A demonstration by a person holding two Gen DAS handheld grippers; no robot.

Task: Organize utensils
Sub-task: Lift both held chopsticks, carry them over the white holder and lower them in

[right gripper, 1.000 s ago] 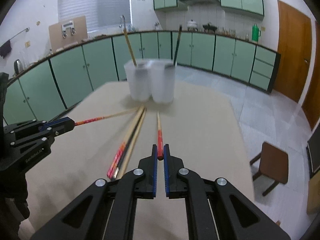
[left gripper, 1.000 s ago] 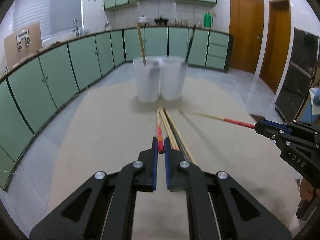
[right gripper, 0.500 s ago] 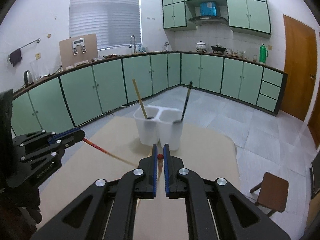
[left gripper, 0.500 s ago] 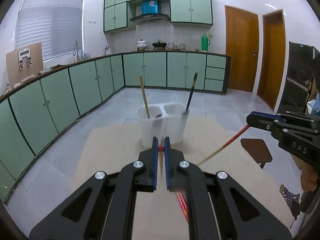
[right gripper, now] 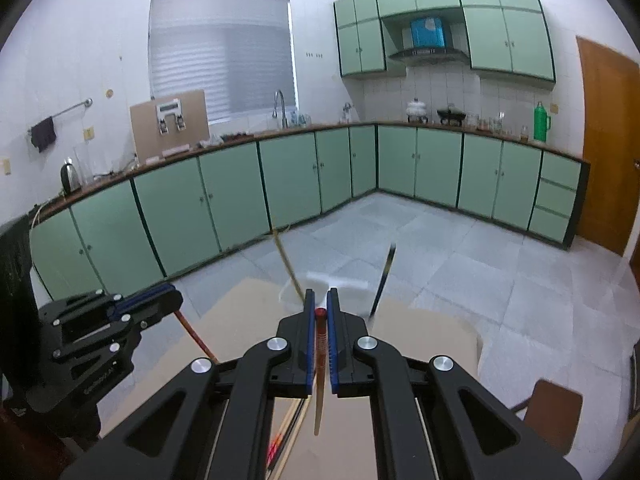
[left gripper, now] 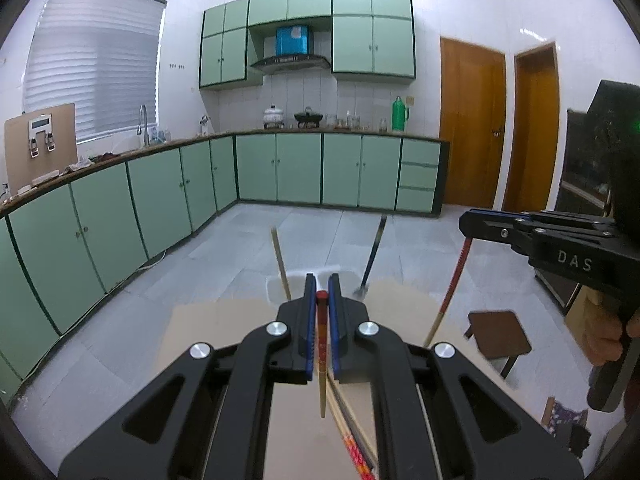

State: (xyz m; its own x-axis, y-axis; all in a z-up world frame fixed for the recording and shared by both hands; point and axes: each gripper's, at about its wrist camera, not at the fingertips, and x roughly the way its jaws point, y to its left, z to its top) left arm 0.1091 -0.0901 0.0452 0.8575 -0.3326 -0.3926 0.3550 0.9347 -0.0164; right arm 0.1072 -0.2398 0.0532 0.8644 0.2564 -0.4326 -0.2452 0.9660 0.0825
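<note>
My left gripper (left gripper: 321, 294) is shut on a red-topped chopstick (left gripper: 321, 360) that hangs down, tip above the table. My right gripper (right gripper: 319, 312) is shut on another red-topped chopstick (right gripper: 319, 380), also hanging down. Each gripper shows in the other's view: the right one (left gripper: 468, 226) with its chopstick (left gripper: 450, 288), the left one (right gripper: 168, 294) with its chopstick (right gripper: 196, 336). The white two-cup holder (left gripper: 276, 286) (right gripper: 340, 282) is mostly hidden behind the fingers; a wooden chopstick (left gripper: 280, 262) and a dark utensil (left gripper: 372, 256) stand in it. More chopsticks (left gripper: 352, 436) (right gripper: 290, 428) lie on the table below.
The beige table (left gripper: 216, 340) (right gripper: 420, 332) lies below both grippers. A brown stool (left gripper: 498, 334) (right gripper: 554, 408) stands on the tiled floor to the right. Green cabinets line the far walls.
Both grippers have lifted and tilted up with their chopsticks, which now hang near vertical. The holder has dropped low in both views, behind the fingers.
</note>
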